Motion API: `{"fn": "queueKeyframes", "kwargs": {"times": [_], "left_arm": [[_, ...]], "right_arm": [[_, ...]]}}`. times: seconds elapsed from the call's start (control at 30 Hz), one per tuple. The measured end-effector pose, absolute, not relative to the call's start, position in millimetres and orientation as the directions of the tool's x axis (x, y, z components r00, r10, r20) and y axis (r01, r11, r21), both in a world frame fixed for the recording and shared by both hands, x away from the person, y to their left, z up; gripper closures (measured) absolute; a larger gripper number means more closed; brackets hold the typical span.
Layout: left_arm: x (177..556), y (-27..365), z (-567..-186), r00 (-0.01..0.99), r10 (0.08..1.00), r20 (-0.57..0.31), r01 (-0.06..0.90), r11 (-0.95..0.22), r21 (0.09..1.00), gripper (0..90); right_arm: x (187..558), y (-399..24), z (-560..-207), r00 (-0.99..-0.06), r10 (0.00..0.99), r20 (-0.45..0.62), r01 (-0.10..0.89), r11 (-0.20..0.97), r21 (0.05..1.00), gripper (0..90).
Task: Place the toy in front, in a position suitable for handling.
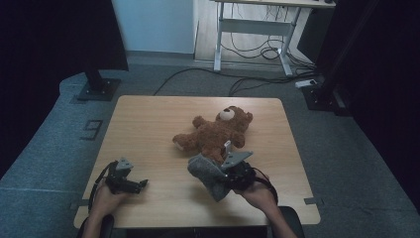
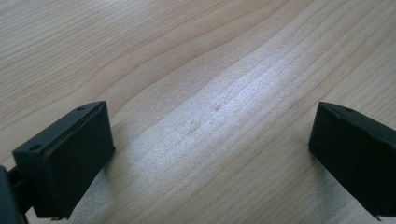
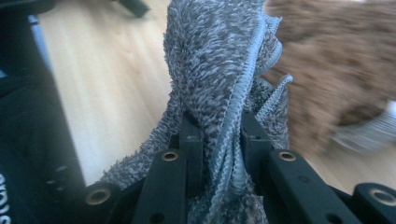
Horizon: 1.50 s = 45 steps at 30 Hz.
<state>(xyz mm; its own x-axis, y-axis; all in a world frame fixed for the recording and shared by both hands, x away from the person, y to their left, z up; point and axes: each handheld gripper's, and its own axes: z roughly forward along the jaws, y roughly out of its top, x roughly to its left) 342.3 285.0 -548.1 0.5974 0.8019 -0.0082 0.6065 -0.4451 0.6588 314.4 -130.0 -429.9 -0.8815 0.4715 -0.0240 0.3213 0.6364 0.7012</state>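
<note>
A brown teddy bear (image 1: pixel 218 131) lies on its back in the middle of the wooden table (image 1: pixel 148 124). My right gripper (image 1: pixel 224 179) is shut on a grey terry cloth (image 1: pixel 207 174), lifted just in front of the bear's legs. In the right gripper view the jaws pinch a bunched fold of the cloth (image 3: pixel 219 56) at my right gripper (image 3: pixel 219 135), and the bear (image 3: pixel 336 70) is blurred behind. My left gripper (image 1: pixel 141 184) rests near the table's front left. Its jaws stand wide apart over bare wood (image 2: pixel 187 56), with nothing held in my left gripper (image 2: pixel 210 154).
Past the table's far edge are a white desk frame (image 1: pixel 252 29), floor cables (image 1: pixel 257 82) and two black stand bases (image 1: pixel 99 89). A dark sleeve (image 3: pixel 28 140) shows at the left of the right gripper view. Bare tabletop lies left of the bear.
</note>
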Motion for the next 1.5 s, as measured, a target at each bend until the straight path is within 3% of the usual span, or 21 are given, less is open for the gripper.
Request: {"fn": "queueKeyframes", "kwargs": {"times": [0.33,0.6,0.87,1.3,1.4,1.43,1.47,1.5], "left_arm": [[342.2,284.4,-548.2,0.592,0.806,-0.008,0.609,-0.441,0.659,0.0],[342.2,284.1,-548.1,0.59,0.808,-0.008,0.61,-0.439,0.659,0.0],[342.2,283.9,-548.1,0.589,0.808,-0.008,0.611,-0.438,0.659,0.0],[341.9,283.4,-548.2,0.59,0.808,-0.009,0.61,-0.438,0.66,0.0],[341.9,283.4,-548.2,0.59,0.807,-0.009,0.61,-0.438,0.66,0.0],[341.9,283.4,-548.2,0.59,0.807,-0.009,0.61,-0.439,0.66,0.0],[341.7,283.6,-548.2,0.591,0.807,-0.009,0.609,-0.439,0.66,0.0],[341.7,283.6,-548.2,0.591,0.807,-0.009,0.609,-0.439,0.66,0.0]], "right_arm": [[317.9,-186.7,-415.5,-0.788,0.612,-0.065,0.386,0.574,0.722,75.1],[318.3,-248.5,-420.0,-0.644,0.762,-0.075,0.488,0.484,0.727,75.0],[318.0,-285.2,-452.9,-0.529,0.844,-0.092,0.586,0.441,0.68,75.1],[319.2,-300.2,-517.7,-0.479,0.875,-0.077,0.686,0.427,0.589,74.1],[318.4,-302.0,-516.2,-0.483,0.873,-0.071,0.684,0.426,0.592,69.1],[318.9,-301.2,-514.4,-0.49,0.868,-0.08,0.684,0.44,0.582,64.0],[320.0,-299.0,-510.7,-0.497,0.864,-0.077,0.693,0.449,0.564,51.8],[320.0,-299.0,-510.7,-0.497,0.864,-0.077,0.693,0.449,0.564,51.8]]}}
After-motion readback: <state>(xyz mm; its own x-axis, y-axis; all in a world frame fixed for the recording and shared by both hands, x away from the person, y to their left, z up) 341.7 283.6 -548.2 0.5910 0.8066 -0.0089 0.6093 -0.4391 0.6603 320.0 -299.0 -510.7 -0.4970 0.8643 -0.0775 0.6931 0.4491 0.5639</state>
